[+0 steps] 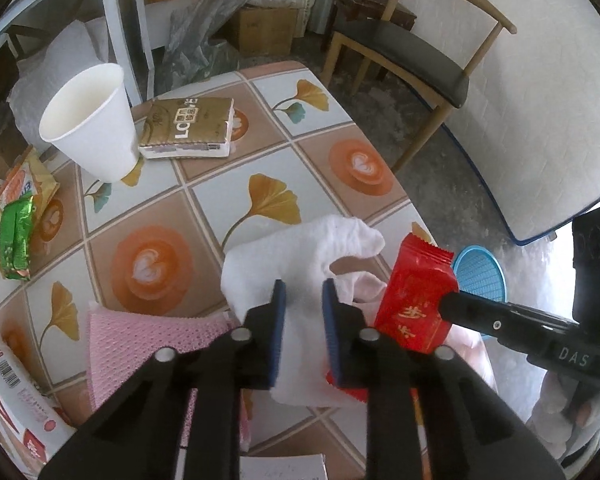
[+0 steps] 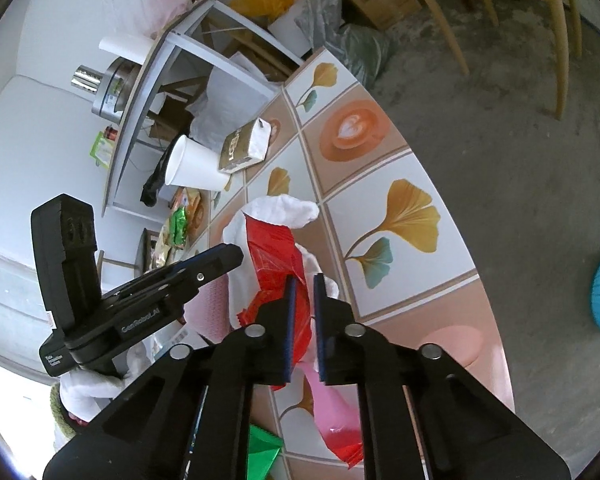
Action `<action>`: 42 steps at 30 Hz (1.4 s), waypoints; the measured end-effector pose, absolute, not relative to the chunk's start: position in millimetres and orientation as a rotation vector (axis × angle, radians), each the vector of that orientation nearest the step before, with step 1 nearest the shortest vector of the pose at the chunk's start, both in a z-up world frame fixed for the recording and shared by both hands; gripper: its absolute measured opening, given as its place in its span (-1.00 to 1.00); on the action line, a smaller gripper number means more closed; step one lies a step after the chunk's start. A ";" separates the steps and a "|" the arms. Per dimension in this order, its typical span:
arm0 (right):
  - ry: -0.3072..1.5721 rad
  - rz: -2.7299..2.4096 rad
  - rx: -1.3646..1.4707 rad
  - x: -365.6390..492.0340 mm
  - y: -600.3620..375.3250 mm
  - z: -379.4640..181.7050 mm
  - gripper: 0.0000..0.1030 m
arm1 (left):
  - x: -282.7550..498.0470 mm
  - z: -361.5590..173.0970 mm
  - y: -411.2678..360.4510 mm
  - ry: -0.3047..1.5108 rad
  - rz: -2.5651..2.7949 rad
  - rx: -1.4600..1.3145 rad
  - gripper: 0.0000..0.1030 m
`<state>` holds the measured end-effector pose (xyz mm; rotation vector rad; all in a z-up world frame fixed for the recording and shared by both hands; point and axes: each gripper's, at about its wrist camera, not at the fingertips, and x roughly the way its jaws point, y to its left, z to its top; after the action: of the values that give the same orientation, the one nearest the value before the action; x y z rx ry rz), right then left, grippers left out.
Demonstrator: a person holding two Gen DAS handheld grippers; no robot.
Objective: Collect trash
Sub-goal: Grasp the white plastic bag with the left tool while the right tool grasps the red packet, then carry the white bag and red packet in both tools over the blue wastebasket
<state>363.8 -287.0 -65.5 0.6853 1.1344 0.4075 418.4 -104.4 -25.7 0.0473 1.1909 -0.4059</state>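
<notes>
I have the left claw (image 1: 303,300) clenched on the soft, limp white tissue (image 1: 300,252) at the surface's (image 1: 228,184) near right edge. My right claw (image 2: 303,296) pinches the light, crinkly, slippery red wrapper (image 2: 274,252) by its end.

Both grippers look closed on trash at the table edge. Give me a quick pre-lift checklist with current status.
1. Left gripper shut on the white tissue: ok, pads pinch it.
2. Right gripper shut on the red wrapper: ok, its tip bites the wrapper's edge.
3. Wrapper free of the tissue: cannot tell, they overlap.
4. Pink cloth clear of the left pads: ok, it lies beside them.
5. Blue basket on the floor within sight: ok.
6. Paper cup clear of both grippers: ok, standing far across the table.
</notes>
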 end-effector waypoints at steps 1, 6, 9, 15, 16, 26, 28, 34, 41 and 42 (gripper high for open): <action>1.133 0.408 0.686 363.9 -287.3 -65.6 -0.93 | 418.3 -25.8 -104.7 1.190 -0.409 0.049 -0.79; 1.119 0.415 0.692 363.2 -289.1 -65.1 -1.00 | 417.3 -26.5 -106.0 1.172 -0.418 0.059 -0.97; 1.111 0.424 0.704 361.6 -290.3 -64.3 -1.00 | 416.0 -24.9 -104.9 1.163 -0.424 0.053 -0.98; 1.083 0.444 0.715 356.9 -293.9 -56.7 -1.00 | 407.2 -12.6 -104.0 1.132 -0.442 0.049 -0.99; 1.078 0.447 0.717 356.0 -294.7 -55.1 -1.00 | 405.4 -9.6 -104.3 1.126 -0.446 0.048 -0.99; 1.018 0.465 0.738 341.8 -309.3 -32.1 -1.00 | 385.7 21.6 -110.1 1.073 -0.474 0.063 -0.99; 1.008 0.466 0.741 338.6 -312.4 -28.5 -1.00 | 380.5 28.8 -112.6 1.062 -0.478 0.067 -0.99; 0.970 0.465 0.748 327.4 -324.5 -14.3 -1.00 | 362.3 53.1 -128.4 1.022 -0.499 0.096 -0.99; 0.912 0.447 0.768 309.9 -352.9 2.5 -1.00 | 337.6 84.1 -159.3 0.972 -0.545 0.134 -0.99; 0.904 0.442 0.770 306.9 -357.5 4.4 -1.00 | 335.1 85.9 -163.8 0.968 -0.553 0.139 -0.99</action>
<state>306.9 -357.5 4.4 0.7704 0.9042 0.4419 335.1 -163.8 85.9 0.1387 0.9680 -0.5532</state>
